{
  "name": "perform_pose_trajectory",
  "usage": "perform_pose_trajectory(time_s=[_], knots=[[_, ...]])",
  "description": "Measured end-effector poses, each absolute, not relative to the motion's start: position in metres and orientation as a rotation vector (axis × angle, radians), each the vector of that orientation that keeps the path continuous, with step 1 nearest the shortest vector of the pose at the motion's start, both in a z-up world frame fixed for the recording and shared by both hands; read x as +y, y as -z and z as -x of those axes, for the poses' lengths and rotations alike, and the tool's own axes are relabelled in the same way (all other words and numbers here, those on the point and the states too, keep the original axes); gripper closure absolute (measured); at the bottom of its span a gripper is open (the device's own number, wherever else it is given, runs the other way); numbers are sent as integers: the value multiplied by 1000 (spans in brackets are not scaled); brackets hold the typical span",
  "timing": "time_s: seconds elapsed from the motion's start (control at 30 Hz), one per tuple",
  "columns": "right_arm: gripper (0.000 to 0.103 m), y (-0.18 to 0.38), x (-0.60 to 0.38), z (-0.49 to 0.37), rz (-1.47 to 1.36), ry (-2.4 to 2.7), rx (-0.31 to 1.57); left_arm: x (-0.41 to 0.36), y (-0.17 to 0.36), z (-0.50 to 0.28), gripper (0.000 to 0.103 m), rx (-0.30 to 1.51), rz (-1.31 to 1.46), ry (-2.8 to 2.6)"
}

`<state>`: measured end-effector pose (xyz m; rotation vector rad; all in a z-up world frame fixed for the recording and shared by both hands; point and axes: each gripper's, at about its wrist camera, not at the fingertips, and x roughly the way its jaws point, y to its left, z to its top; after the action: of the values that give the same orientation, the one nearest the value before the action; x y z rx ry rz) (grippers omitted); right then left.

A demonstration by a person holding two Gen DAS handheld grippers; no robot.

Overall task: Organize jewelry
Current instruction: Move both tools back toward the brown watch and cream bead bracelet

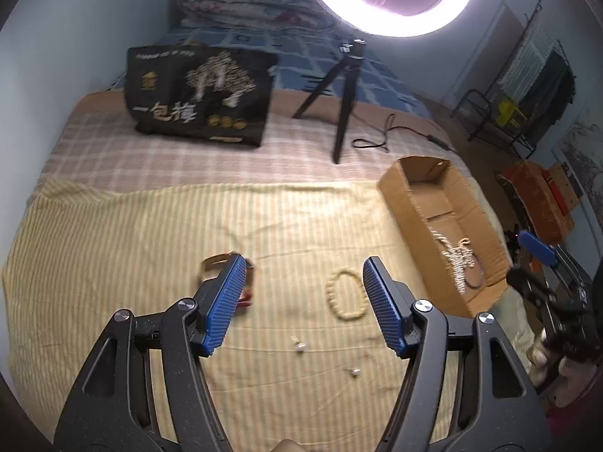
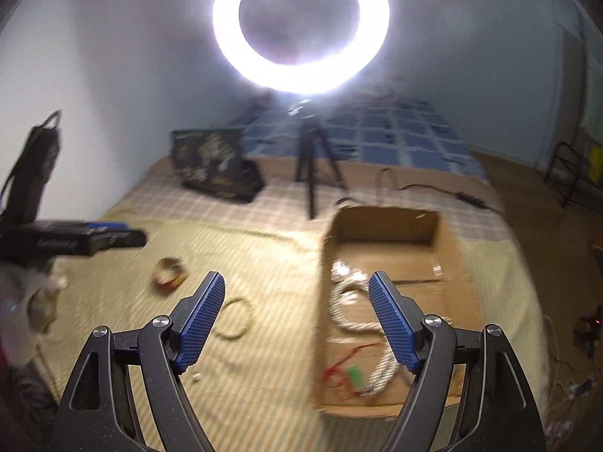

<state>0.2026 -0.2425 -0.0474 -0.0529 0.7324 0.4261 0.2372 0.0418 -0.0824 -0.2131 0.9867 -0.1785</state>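
- Left wrist view: left gripper (image 1: pixel 301 286) is held wide open and empty above the yellow striped cloth (image 1: pixel 113 248); a beaded bracelet (image 1: pixel 346 297) is seen between its fingers, a bangle (image 1: pixel 218 263) behind the left finger, two small earrings (image 1: pixel 300 347) near, a pearl necklace (image 1: pixel 458 260) in the cardboard box (image 1: pixel 407 203)
- Right wrist view: right gripper (image 2: pixel 296 293) is held wide open, nothing gripped, over the box's left wall; necklaces and a red cord (image 2: pixel 350 358) are seen inside, blurred

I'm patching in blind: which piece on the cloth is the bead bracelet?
Find the cardboard box on the yellow striped cloth. Just left of its near end lies the bead bracelet, a pale oval loop flat on the cloth. Unlike the gold bangle further left, it is made of small cream beads.
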Motion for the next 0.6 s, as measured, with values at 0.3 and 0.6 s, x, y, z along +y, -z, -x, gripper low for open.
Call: perform_pose_trajectory(time_s=[0.3,0.6], knots=[[24,74,-203,-185,149,-551,841,69,96,-237,41,1022,255,144],[25,106,-179,-179,187,-599,968,94,129,-244,60,1121,371,82]])
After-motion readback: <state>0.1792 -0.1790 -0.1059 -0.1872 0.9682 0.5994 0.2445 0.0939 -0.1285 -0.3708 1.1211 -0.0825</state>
